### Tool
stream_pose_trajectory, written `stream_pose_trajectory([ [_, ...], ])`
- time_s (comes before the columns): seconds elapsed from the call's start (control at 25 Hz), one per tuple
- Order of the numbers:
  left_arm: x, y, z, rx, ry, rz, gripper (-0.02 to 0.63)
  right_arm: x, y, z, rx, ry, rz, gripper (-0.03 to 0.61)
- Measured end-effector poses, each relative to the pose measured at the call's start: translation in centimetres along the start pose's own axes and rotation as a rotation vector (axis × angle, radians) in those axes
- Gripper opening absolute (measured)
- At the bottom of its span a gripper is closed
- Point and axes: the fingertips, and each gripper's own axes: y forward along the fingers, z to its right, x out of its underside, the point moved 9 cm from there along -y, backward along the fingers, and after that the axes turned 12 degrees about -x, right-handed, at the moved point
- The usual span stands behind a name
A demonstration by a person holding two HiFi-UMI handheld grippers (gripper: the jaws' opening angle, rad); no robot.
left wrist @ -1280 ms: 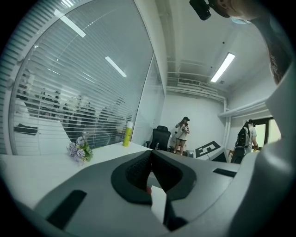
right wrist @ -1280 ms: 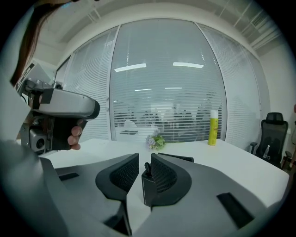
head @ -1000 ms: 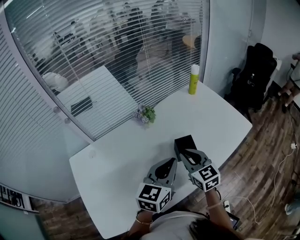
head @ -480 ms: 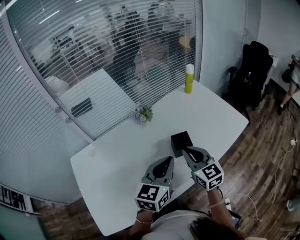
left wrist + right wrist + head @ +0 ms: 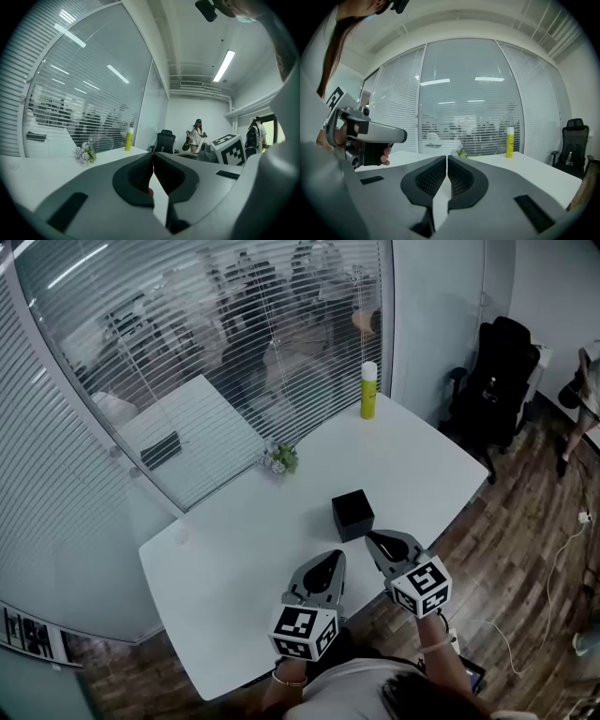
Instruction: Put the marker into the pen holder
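Observation:
The pen holder [image 5: 352, 515] is a black cube-shaped box on the white table [image 5: 234, 549]. I see no marker in any view, and the holder's inside is too dark to read. My right gripper [image 5: 373, 538] is shut, its tips just short of the holder's near right side and apart from it. Left of it, my left gripper [image 5: 329, 559] is also shut, over the table's near edge. In the left gripper view its jaws meet at the tips [image 5: 152, 154], with a small reddish spot low between them that I cannot identify. The right gripper [image 5: 446, 158] holds nothing I can see.
A yellow bottle [image 5: 369, 390] stands at the table's far corner and a small bunch of flowers [image 5: 279, 458] near the glass wall with blinds [image 5: 187, 352]. A black office chair [image 5: 492, 381] is on the right, over wood floor. People stand at the room's far end [image 5: 194, 136].
Both grippers have drawn back toward me. The right gripper's tips, which overlapped the pen holder a second ago, now stand apart from it.

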Motion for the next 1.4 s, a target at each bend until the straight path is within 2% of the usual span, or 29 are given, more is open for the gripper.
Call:
stream_pose_trajectory([
  [0.28, -0.5, -1.2, 1.7, 0.001, 0.004, 0.017, 0.020, -0.6, -2.4, -0.9, -0.014, 0.021, 0.037, 0.029],
  [0.68, -0.6, -2.7, 3.3, -0.009, 0.036, 0.023, 0.020, -1.3, -5.2, -1.9, 0.013, 0.010, 0.049, 0.028],
  [1.24, -0.9, -4.1, 4.3, -0.029, 0.058, 0.041, 0.020, -3.4, -7.4, -3.5, 0.022, -0.029, 0.090, 0.028],
  [1.4, -1.0, -4.0, 4.3, -0.037, 0.063, 0.047, 0.020, -3.4, -7.8, -3.6, 0.023, -0.013, 0.093, 0.028],
])
